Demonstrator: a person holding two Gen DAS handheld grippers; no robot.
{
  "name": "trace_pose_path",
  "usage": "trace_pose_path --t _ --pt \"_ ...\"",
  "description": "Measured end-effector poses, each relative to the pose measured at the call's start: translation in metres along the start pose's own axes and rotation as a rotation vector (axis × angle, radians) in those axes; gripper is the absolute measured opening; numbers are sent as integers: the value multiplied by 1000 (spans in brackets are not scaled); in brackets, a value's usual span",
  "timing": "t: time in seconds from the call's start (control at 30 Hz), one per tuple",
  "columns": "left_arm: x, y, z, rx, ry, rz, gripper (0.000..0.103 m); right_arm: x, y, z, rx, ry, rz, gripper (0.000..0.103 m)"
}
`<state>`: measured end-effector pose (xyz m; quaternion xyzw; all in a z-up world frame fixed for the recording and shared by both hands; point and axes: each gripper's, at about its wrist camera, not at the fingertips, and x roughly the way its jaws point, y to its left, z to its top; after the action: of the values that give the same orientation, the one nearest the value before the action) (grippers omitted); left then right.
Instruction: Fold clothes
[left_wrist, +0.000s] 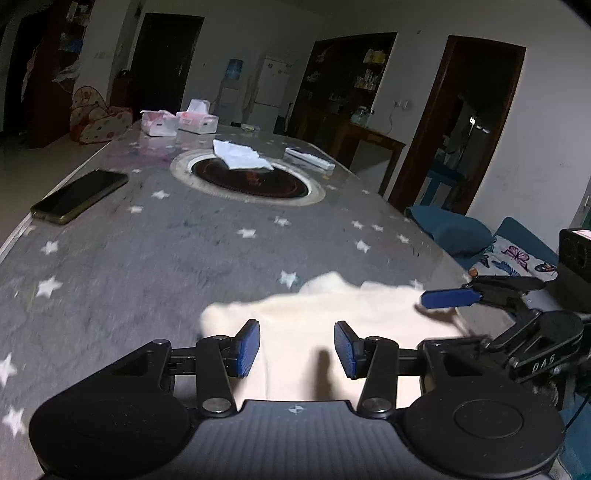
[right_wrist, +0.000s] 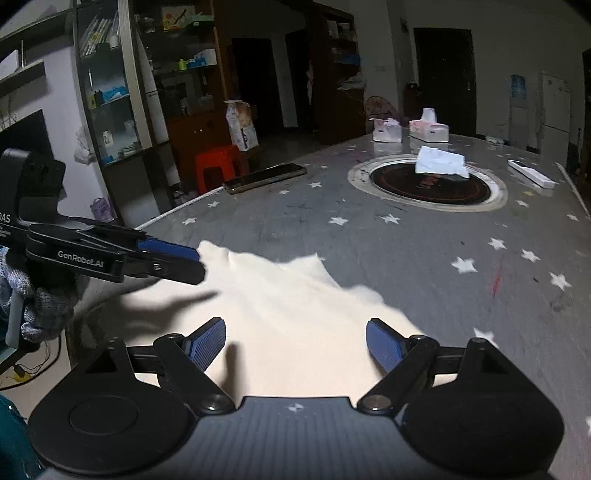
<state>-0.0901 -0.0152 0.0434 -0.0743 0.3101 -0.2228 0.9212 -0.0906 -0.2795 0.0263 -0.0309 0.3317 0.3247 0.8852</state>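
Observation:
A cream-white garment (left_wrist: 343, 314) lies on the near edge of a grey star-patterned tablecloth (left_wrist: 166, 258); it also shows in the right wrist view (right_wrist: 288, 306). My left gripper (left_wrist: 296, 349) is open, its blue pads above the cloth's near part, holding nothing. My right gripper (right_wrist: 295, 345) is open wider, also over the cloth, holding nothing. Each gripper shows from the side in the other's view: the right gripper (left_wrist: 452, 298) at the cloth's right edge, the left gripper (right_wrist: 177, 258) at the cloth's far-left corner.
A phone (left_wrist: 79, 195) lies at the table's left edge. A round black hotplate (left_wrist: 251, 181) sits mid-table with a white tissue (left_wrist: 240, 155) on it. Tissue boxes (left_wrist: 197, 120) and a white remote (left_wrist: 310, 158) are farther back. A blue sofa (left_wrist: 454, 229) is to the right.

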Motion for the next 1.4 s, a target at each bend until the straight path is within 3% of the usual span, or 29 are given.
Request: trace_pose_path --t 0.27,0.43,0.7,0.77,0.83,0.97,1.13,1.4 --pt "38 -3 18 4 50 12 46 7 -11 10 40 22 14 85" --pt "58 -2 16 44 93 80 43 5 -7 16 5 16 13 85" --pt "44 2 20 3 56 80 44 11 -6 32 -6 25 -32 84" --pt "34 3 21 -11 33 86 44 15 -5 39 -3 33 -61 77" --pt "23 5 20 -23 18 86 44 20 -4 44 4 38 -69 56" --pt "6 6 12 -30 10 81 42 33 4 47 -7 62 -58 52" --pt "2 10 -2 -41 38 91 42 49 14 49 -26 93 -39 34" --pt "-15 15 -6 -48 6 109 42 40 28 52 -56 76 -14 35"
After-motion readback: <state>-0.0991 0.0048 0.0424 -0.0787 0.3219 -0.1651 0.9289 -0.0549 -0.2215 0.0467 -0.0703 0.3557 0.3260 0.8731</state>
